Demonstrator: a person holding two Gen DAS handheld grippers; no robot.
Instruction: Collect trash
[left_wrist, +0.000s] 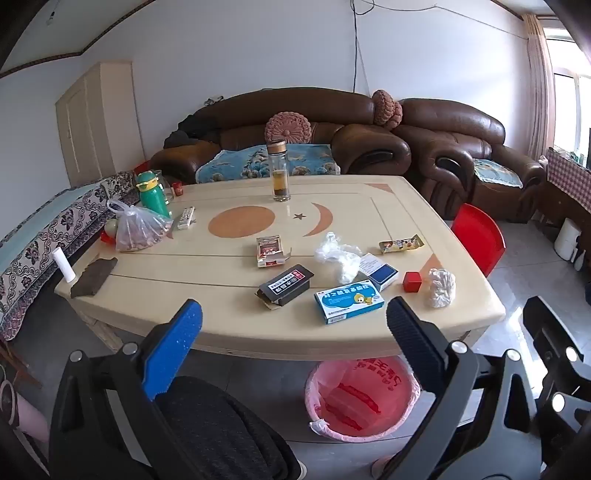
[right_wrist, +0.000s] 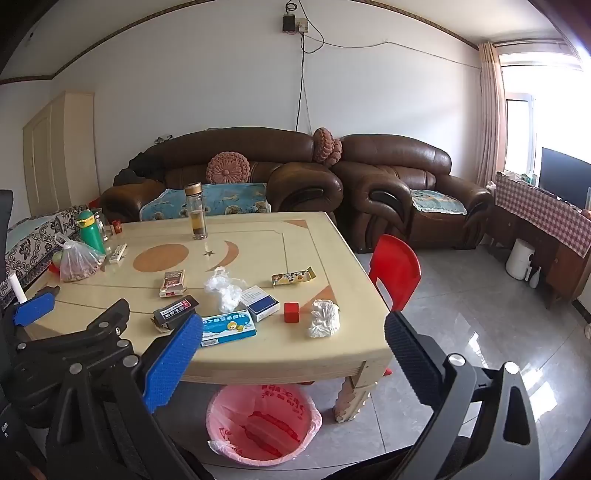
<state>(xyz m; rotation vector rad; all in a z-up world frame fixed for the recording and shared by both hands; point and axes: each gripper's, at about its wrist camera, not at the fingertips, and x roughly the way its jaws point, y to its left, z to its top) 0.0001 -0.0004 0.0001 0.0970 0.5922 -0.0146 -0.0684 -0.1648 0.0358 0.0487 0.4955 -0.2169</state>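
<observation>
Daylight floods in from the window with pale curtains (right_wrist: 532, 110) on my right, blown out to pure white there in my right wrist view. It throws glare across the glossy grey tiled floor (right_wrist: 480, 332) and sheen on the brown leather sofa (left_wrist: 295, 122). The cream oval table (left_wrist: 221, 295) is evenly lit, with soft shadows beneath it. Both views bow strongly at the edges, with dark corners. The far room is fairly sharp; my blue and black fingers (left_wrist: 177, 336) up close look slightly soft.
</observation>
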